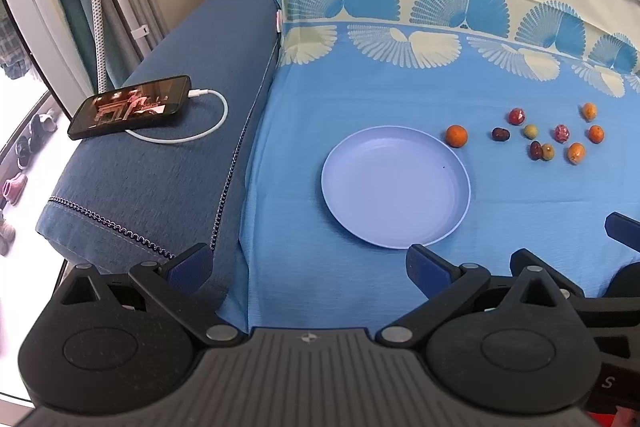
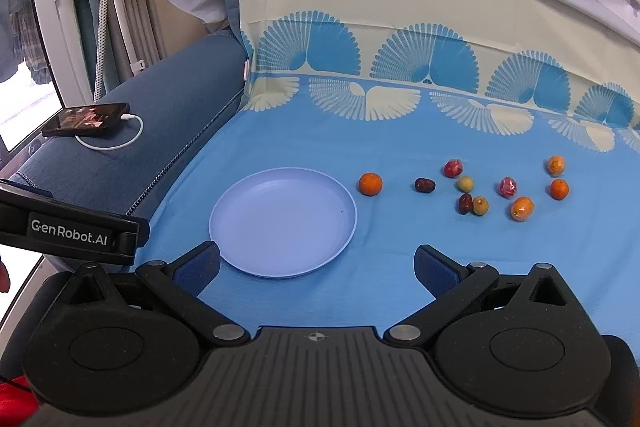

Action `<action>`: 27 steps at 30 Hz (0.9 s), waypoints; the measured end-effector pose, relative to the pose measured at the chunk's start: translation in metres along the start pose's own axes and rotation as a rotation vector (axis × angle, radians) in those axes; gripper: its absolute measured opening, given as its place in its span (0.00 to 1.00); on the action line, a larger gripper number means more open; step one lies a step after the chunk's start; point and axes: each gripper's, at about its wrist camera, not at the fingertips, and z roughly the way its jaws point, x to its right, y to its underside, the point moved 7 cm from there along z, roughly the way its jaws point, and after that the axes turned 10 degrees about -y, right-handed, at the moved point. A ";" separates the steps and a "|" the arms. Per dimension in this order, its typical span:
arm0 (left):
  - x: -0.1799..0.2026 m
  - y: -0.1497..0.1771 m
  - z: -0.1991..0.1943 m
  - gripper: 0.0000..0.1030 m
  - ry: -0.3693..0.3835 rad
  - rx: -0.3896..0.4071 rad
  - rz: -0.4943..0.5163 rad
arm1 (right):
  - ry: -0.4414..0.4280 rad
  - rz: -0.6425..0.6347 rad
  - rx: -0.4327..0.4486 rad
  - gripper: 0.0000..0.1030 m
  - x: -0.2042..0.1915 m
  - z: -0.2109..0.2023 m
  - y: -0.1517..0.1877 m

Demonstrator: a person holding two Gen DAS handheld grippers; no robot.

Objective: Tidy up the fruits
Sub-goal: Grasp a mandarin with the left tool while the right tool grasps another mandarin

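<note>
The right gripper [image 2: 316, 269] hovers low over a blue patterned cloth spread on a sofa seat [image 2: 400, 155], its blue-padded jaws spread wide and holding nothing; the left gripper [image 1: 310, 269] hangs beside it, equally wide open and empty; just ahead of both lies a round, shallow, pale lilac plastic plate [image 2: 348, 215], bare; just right of the plate's rim sits a small round orange citrus fruit [image 2: 370, 183], the nearest piece; further right, well apart from the plate, is a loose scatter: a dark wrinkled date-like fruit [image 2: 424, 185], two red fruits that seem wrapped in shiny film [image 2: 453, 168], two small yellow-green fruits [image 2: 465, 183] and three more orange ones [image 2: 521, 209].

These pieces look light, small and prone to rolling on the soft cloth; the citrus is likely firm yet bruisable, so closing across its widest middle seems best; the film-wrapped ones may slip. A black phone with a white cable [image 2: 86, 119] rests on the blue sofa arm.
</note>
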 end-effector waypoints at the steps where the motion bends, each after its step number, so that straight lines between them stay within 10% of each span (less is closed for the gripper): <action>1: 0.000 0.000 0.001 1.00 -0.002 -0.003 0.001 | 0.000 0.002 0.000 1.00 0.001 0.001 -0.001; 13: 0.025 -0.007 0.016 1.00 0.008 -0.052 0.050 | 0.076 0.081 0.058 1.00 0.042 0.008 -0.001; 27: 0.184 -0.107 0.086 1.00 0.162 -0.019 0.329 | 0.491 0.267 0.133 1.00 0.259 0.057 0.006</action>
